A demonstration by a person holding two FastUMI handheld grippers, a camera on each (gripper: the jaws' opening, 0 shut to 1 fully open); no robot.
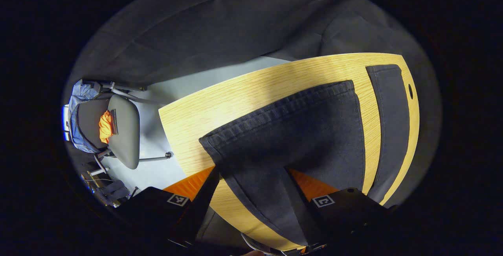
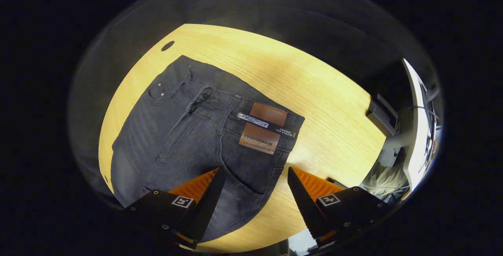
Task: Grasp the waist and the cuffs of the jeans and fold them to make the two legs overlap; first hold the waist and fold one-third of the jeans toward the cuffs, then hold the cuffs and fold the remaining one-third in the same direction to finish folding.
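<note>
Sharp, evenly lit; fisheye-warped edges

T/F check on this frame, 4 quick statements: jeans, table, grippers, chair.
1. The jeans lie on a wooden table. True.
2. In the right gripper view, the right gripper is clamped on the waist patch. False: its fingers stand apart, short of the patch.
3. In the left gripper view, a trouser leg runs between the fingers of the left gripper. True.
4. The chair stands on the table. False: it stands on the floor beside it.
</note>
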